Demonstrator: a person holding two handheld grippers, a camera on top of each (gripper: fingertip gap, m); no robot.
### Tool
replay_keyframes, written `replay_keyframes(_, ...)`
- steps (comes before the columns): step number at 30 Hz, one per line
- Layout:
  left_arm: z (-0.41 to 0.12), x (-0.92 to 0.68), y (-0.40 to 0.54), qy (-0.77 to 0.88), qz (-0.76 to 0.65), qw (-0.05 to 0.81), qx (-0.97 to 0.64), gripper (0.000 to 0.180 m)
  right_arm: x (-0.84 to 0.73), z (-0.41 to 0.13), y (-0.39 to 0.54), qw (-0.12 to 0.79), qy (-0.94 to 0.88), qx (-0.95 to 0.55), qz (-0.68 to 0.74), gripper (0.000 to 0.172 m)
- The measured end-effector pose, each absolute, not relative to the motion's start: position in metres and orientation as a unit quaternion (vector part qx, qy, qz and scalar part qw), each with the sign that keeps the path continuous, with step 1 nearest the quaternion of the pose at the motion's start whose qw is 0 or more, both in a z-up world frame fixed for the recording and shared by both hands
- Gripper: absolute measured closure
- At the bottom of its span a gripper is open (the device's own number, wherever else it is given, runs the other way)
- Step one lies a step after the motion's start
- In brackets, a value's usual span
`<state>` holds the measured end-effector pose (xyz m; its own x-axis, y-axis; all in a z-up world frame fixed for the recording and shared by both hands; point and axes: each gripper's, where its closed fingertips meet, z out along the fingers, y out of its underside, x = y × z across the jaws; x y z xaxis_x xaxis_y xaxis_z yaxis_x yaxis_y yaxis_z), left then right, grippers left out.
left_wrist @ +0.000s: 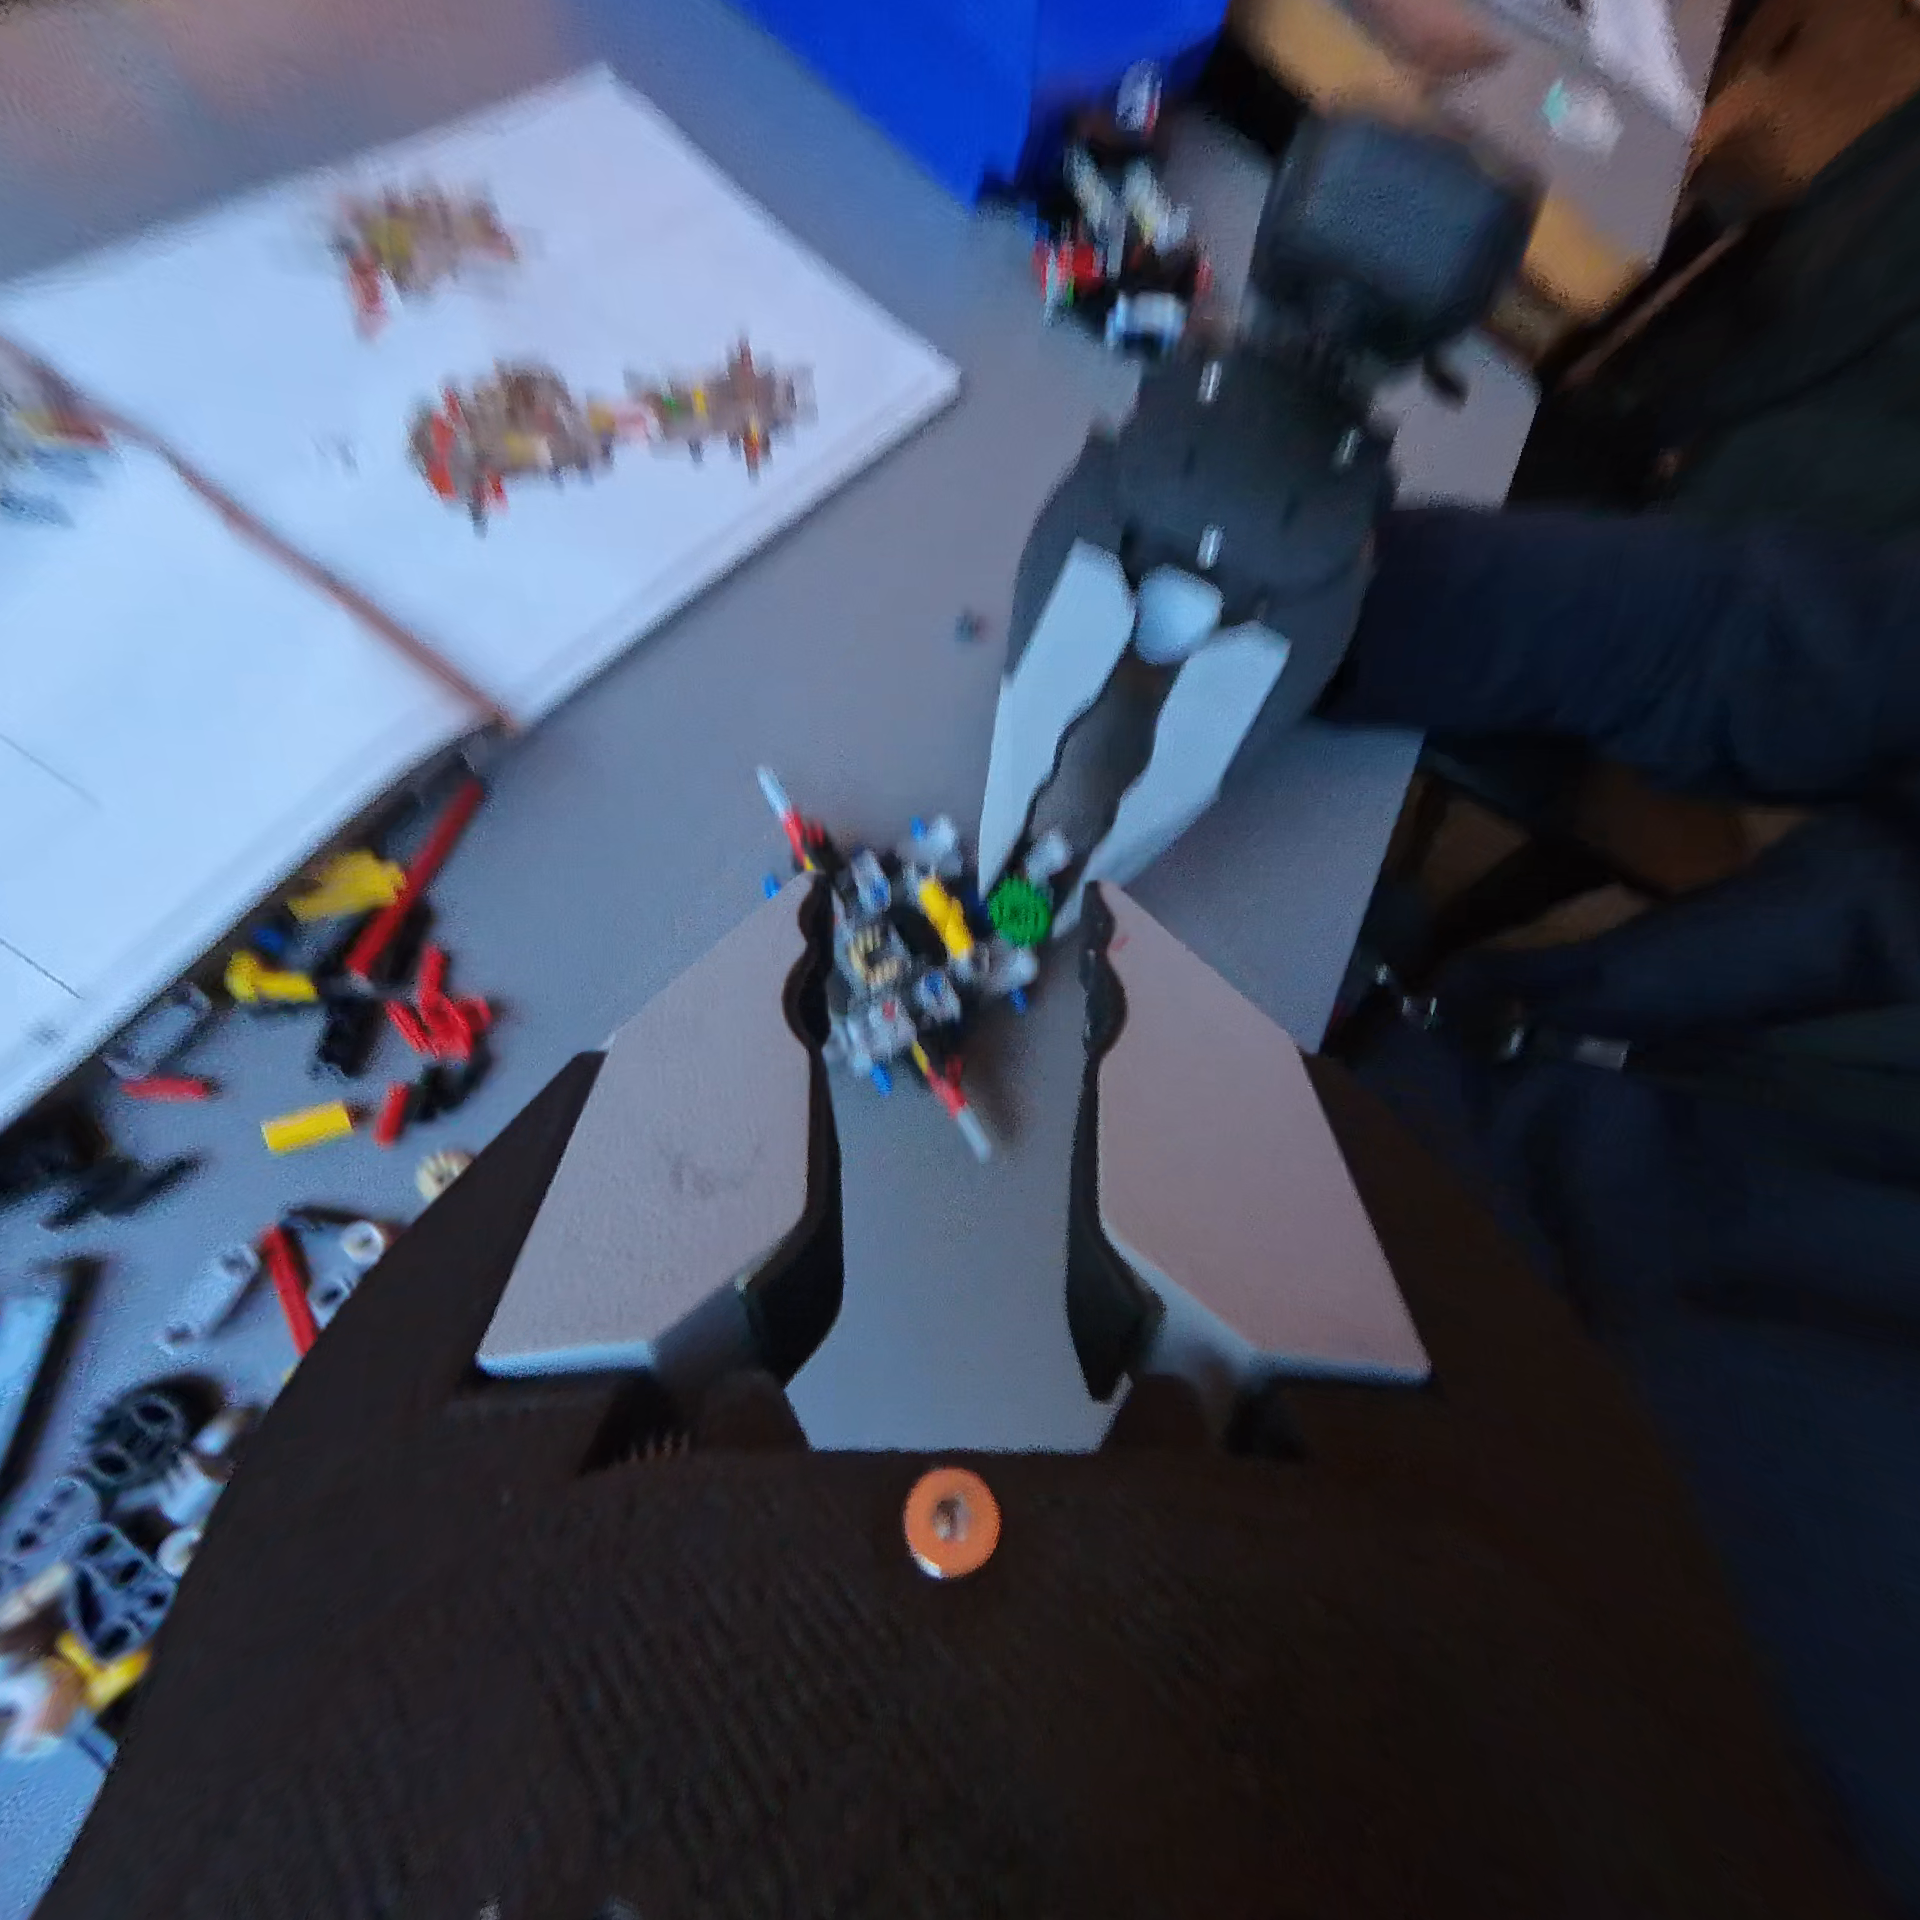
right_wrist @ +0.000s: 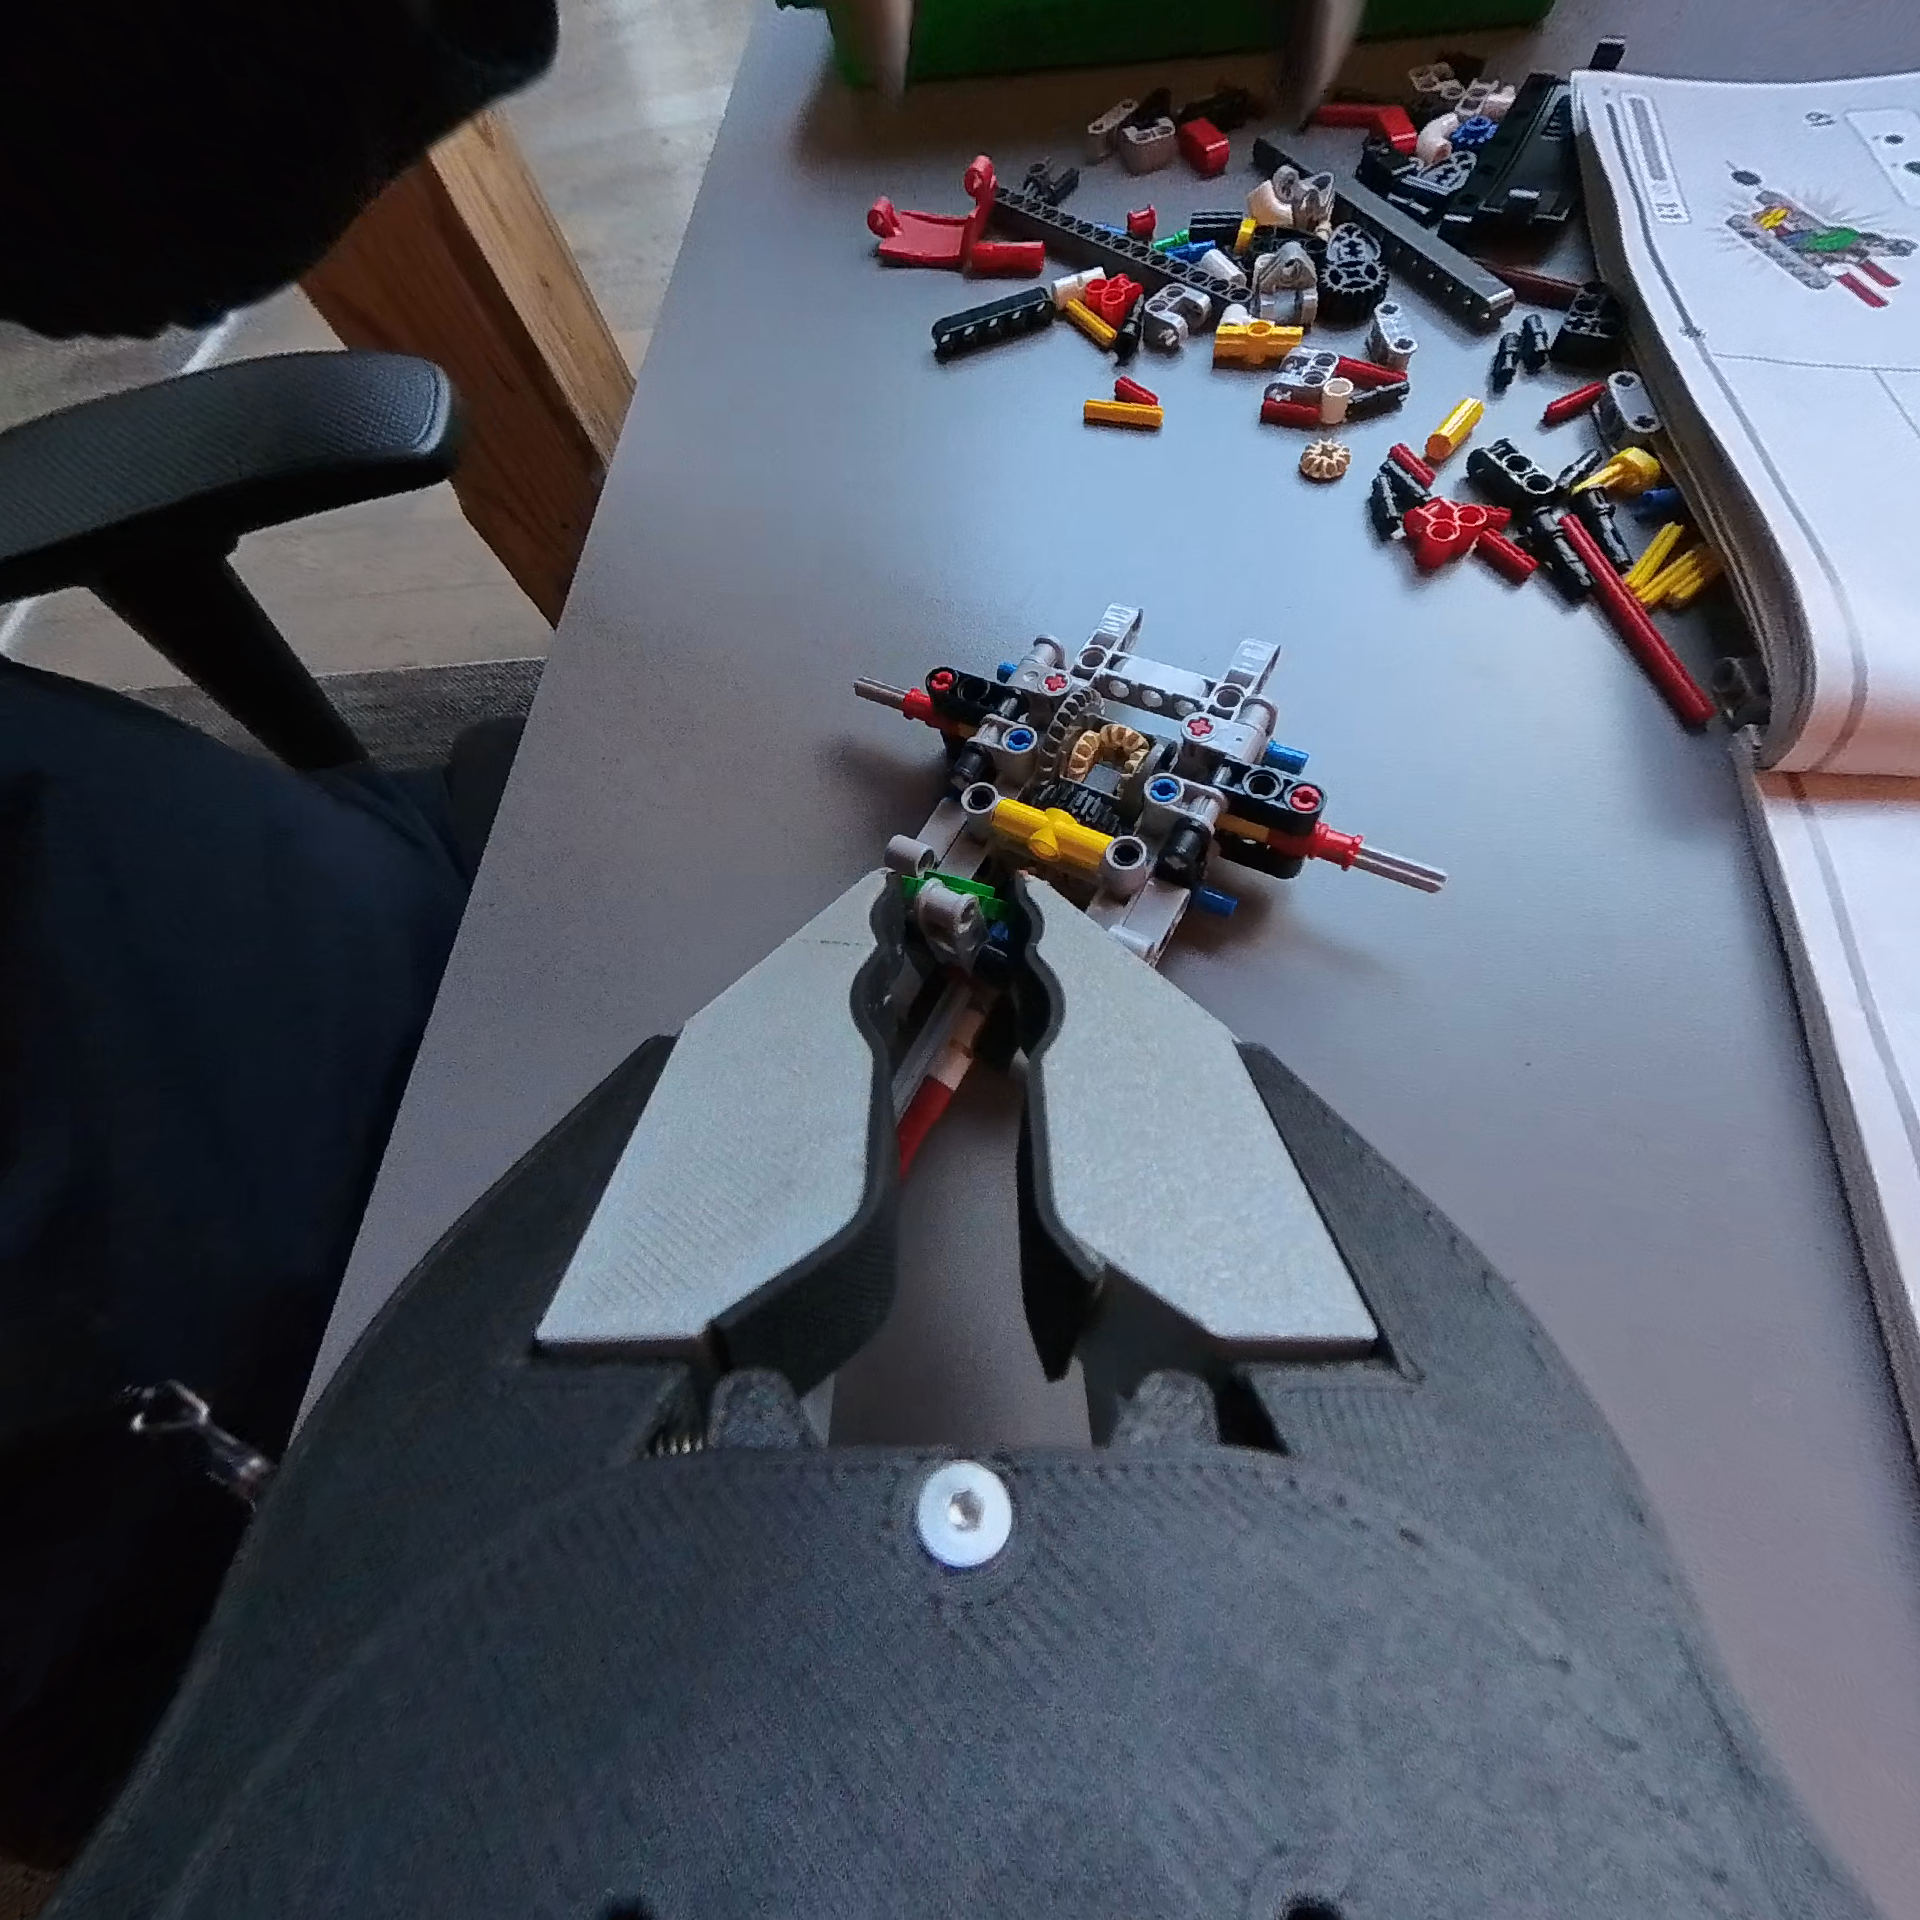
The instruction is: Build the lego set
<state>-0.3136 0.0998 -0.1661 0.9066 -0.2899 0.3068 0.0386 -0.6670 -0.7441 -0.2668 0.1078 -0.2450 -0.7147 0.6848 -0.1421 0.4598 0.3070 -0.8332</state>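
Observation:
A small building-brick assembly (right_wrist: 1101,769) of grey, black, yellow and red parts lies on the grey table (right_wrist: 727,520). My right gripper (right_wrist: 954,894) is shut on its near end, with the pads pressing on a grey connector and a green gear (right_wrist: 951,889). In the blurred left wrist view the same assembly (left_wrist: 914,956) shows between the fingers of my left gripper (left_wrist: 954,904), which is open with a gap to the right pad. The right gripper (left_wrist: 1049,862) reaches in from the far side at the green gear (left_wrist: 1018,912).
An open instruction booklet (right_wrist: 1818,416) lies at the table's right, also in the left wrist view (left_wrist: 520,416). Loose parts (right_wrist: 1299,291) are scattered beside it. A green box (right_wrist: 1143,31) stands at the back. A chair armrest (right_wrist: 208,447) is off the left edge. One gripper's finger ends stand about 10 centimeters off the other's.

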Motion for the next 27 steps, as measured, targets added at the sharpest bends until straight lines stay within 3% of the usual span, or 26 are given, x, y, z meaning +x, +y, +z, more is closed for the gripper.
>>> replay_keyframes(6, -0.224, -0.301, 0.069, 0.144, -0.168, 0.357, -0.907, 0.144, -0.266, -0.245, 0.114, 0.126, -0.802, -0.352, 0.466, 0.156)
replay_keyframes(18, -0.238, -0.287, 0.091, 0.218, -0.112, 0.415, -0.876, 0.168, -0.264, -0.245, 0.120, 0.138, -0.809, -0.344, 0.456, 0.155)
replay_keyframes(27, -0.239, -0.290, 0.086, 0.153, -0.220, 0.406, -0.874, 0.156, -0.264, -0.245, 0.120, 0.136, -0.809, -0.344, 0.457, 0.155)
